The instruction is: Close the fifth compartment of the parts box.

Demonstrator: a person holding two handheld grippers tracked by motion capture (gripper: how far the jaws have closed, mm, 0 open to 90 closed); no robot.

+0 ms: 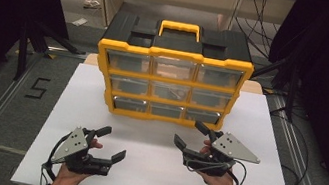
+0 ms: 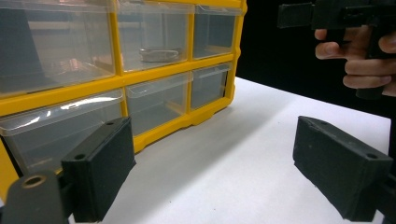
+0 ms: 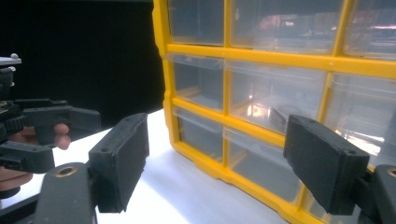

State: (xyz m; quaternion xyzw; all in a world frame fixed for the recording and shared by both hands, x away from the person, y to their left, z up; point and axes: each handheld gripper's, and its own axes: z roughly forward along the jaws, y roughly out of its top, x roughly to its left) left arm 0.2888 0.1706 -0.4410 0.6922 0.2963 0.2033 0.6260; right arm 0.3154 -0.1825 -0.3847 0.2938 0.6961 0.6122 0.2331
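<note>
Left hand-held gripper and right hand-held gripper hover over the white bench, jaws spread wide and empty. Beyond them stands the yellow nine-drawer organizer, nearest the right one.

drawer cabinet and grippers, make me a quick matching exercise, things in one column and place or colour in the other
1. drawer cabinet frame
2. carry handle
3. left gripper
4. right gripper

a. near the cabinet's lower right corner
b. on the black top
c. yellow, around clear drawers
d. over the white board, nearer the front edge

Pairs: 1-c, 2-b, 3-d, 4-a
</note>
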